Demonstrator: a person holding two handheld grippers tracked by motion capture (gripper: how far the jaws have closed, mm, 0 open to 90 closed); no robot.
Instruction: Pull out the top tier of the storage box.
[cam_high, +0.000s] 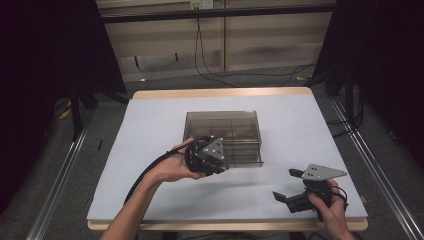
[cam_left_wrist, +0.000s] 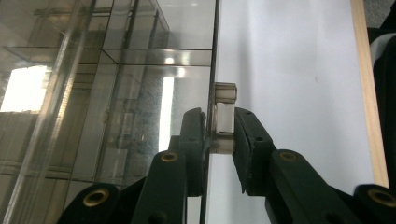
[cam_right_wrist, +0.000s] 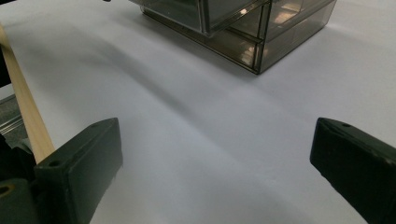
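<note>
hand-held gripper (cam_high: 210, 159): black jaws | brass-ringed screws | grey three-cornered plate | black cable

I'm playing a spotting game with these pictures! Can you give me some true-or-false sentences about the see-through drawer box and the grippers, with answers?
1. The left hand-held gripper pinches the clear handle of the drawer box. True.
2. The right hand-held gripper is shut. False: its jaws stand wide open.
3. The box sits on a white table. True.
4. The right hand-held gripper touches the box. False: it is apart from it, near the table's front edge.
</note>
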